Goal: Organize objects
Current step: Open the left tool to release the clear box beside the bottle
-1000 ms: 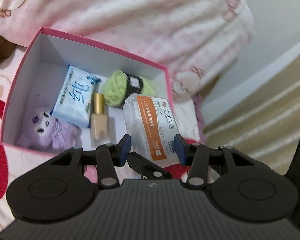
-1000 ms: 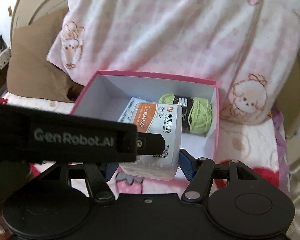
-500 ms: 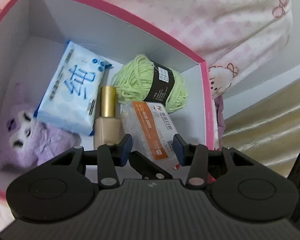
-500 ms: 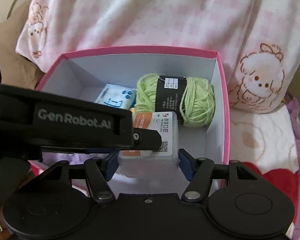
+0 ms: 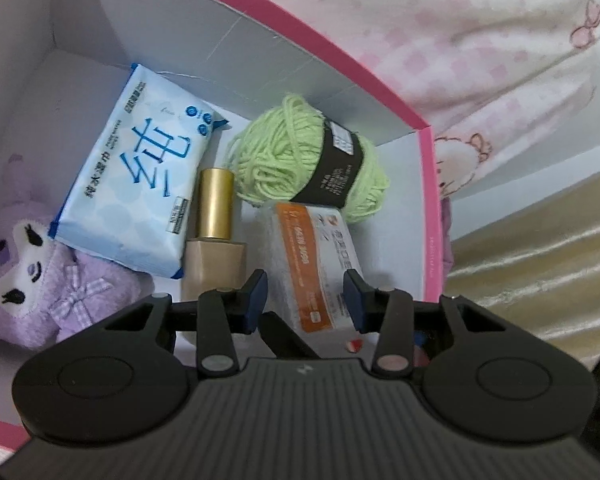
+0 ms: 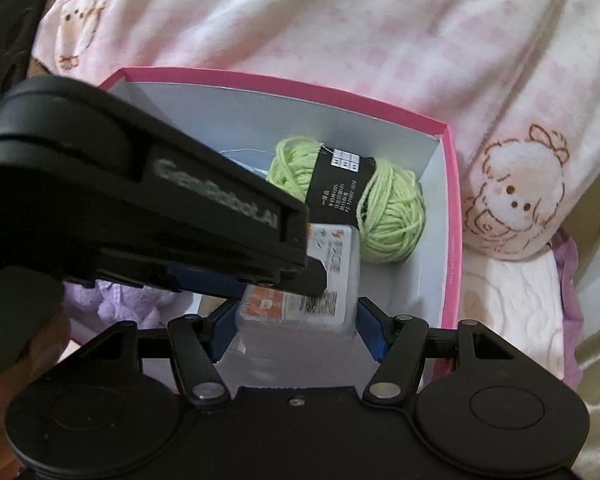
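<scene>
Pink box (image 5: pixel 428 168) on bed, against pink blanket (image 6: pixel 340 24): one yarn ball (image 5: pixel 300 160), one wipes pack (image 5: pixel 140 192), one gold-capped bottle (image 5: pixel 216 232), one purple plush (image 5: pixel 32 276), one clear case (image 6: pixel 320 280). Right hand-held gripper (image 6: pixel 296 328) clamps the case inside the box; left hand-held gripper (image 5: pixel 304 296), closing and empty, crosses in front.

Bare box floor (image 5: pixel 396 240) at 3 o'clock of the orange-labelled packet (image 5: pixel 312 264); green yarn ball (image 5: pixel 300 160) blocks 12 o'clock.

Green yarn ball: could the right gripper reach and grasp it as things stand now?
Probably not yet. The right gripper is shut on the clear orange-labelled box, which fills its jaws and lies in front of the green yarn ball. Once that is released, the way looks open.
</scene>
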`<state>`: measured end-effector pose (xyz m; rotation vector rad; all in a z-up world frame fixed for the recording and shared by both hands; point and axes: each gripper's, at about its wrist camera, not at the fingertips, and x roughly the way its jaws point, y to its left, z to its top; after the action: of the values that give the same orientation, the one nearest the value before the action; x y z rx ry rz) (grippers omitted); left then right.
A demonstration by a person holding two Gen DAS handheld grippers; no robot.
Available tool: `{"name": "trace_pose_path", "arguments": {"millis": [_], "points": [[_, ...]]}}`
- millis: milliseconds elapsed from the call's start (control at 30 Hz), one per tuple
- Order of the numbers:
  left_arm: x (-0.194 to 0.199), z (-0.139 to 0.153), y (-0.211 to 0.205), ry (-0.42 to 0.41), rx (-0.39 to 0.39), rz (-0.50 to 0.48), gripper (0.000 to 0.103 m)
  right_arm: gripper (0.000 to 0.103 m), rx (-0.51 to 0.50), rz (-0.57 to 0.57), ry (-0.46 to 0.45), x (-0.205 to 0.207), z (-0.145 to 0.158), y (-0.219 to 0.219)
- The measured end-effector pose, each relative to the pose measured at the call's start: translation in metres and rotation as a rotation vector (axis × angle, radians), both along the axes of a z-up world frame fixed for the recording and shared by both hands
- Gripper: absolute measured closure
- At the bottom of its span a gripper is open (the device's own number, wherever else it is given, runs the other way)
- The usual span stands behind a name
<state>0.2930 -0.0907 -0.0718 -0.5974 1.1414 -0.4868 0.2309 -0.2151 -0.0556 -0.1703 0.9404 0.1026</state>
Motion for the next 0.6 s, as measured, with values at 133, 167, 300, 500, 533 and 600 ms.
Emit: {"name": "trace_pose_path", "arguments": {"millis": [133,167,300,500,533,600], "points": [[-0.006,0.010,-0.001,-0.042,0.086,0.006,0.058,0.032,0.036,-0.022,-0.011,-0.009,0.006,-0.012],[-0.008,0.013,0.001,-0.049,0.092,0.006,0.056,0.032,0.063,-0.023,-0.010,-0.013,0.007,-0.017],[-0.018,0.029,0.007,-0.060,0.109,-0.004,0.056,0.032,0.164,-0.010,-0.002,-0.032,0.015,-0.030],[-0.050,0.065,0.018,-0.105,0.171,-0.040,0.053,0.032,0.181,0.034,-0.043,-0.081,0.037,-0.030],[-0.057,0.073,0.021,-0.114,0.182,-0.045,0.052,0.032,0.189,0.037,-0.050,-0.087,0.044,-0.028],[-0.071,0.089,0.024,-0.136,0.207,-0.055,0.052,0.032,0.203,0.049,-0.061,-0.099,0.054,-0.029]]}}
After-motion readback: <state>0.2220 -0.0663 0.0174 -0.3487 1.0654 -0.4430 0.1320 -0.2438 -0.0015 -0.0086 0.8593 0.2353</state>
